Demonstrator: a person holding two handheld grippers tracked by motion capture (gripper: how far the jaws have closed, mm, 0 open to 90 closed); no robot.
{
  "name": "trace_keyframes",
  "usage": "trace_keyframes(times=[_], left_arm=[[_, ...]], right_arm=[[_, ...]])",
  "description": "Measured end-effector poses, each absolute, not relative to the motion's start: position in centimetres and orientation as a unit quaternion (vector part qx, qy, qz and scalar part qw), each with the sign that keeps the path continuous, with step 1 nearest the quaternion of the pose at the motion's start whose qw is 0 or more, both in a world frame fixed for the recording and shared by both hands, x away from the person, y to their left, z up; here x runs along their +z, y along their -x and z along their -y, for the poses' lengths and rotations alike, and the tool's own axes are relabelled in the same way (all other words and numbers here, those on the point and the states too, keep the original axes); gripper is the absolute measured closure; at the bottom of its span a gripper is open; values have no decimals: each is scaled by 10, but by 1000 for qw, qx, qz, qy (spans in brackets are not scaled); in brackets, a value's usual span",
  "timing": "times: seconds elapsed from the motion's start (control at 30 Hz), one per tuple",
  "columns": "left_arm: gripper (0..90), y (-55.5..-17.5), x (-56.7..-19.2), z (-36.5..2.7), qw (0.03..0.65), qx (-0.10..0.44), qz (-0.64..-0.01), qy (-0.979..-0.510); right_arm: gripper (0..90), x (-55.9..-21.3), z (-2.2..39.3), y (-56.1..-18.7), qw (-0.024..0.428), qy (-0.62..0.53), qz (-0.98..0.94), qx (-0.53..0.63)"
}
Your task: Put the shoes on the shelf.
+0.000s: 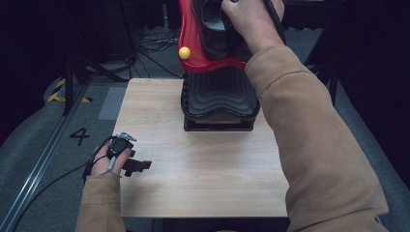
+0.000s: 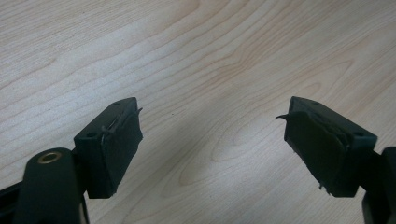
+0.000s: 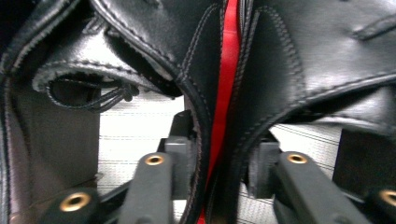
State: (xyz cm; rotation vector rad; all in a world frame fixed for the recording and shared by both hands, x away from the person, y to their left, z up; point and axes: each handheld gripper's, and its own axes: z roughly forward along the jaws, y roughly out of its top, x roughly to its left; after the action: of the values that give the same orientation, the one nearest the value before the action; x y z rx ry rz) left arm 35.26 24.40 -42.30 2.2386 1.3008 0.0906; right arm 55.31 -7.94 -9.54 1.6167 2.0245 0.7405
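R gripper [image 3: 219,172] straddles the inner walls of two black leather shoes [image 3: 289,60], jaws half-spread w/ that leather between, above the red shoe rack [image 1: 191,38] at the tabletop's [image 1: 203,169] far edge. I see L gripper [image 2: 212,149] idle near me, jaws wide, nothing between, well apart from shoes, so R hand is nearer.

Two black leather shoes [image 3: 299,60] fill the upper frame, their stitched edges meeting at the centre. A red strip [image 3: 226,88] runs down between them from the top centre to the bottom. The right gripper [image 3: 219,161] rises from the bottom, its jaws flanking the two leather edges and the strip. A dark lace [image 3: 100,100] loops at the left. Pale ribbed surface [image 3: 130,135] shows behind.
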Motion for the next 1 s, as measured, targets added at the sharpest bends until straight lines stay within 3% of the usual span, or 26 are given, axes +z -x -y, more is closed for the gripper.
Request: trace_keyframes(times=[0.53, 0.77, 1.0], left_arm=[[193, -352, -421, -240, 266, 37, -479, -836], [193, -351, -419, -241, 267, 37, -479, -835], [192, -351, -419, -239, 263, 35, -476, -839]], right_arm=[[553, -67, 99, -523, 191, -563, -739, 317], [502, -49, 132, -490, 176, -509, -773, 336], [467, -53, 176, -448, 168, -444, -805, 357]])
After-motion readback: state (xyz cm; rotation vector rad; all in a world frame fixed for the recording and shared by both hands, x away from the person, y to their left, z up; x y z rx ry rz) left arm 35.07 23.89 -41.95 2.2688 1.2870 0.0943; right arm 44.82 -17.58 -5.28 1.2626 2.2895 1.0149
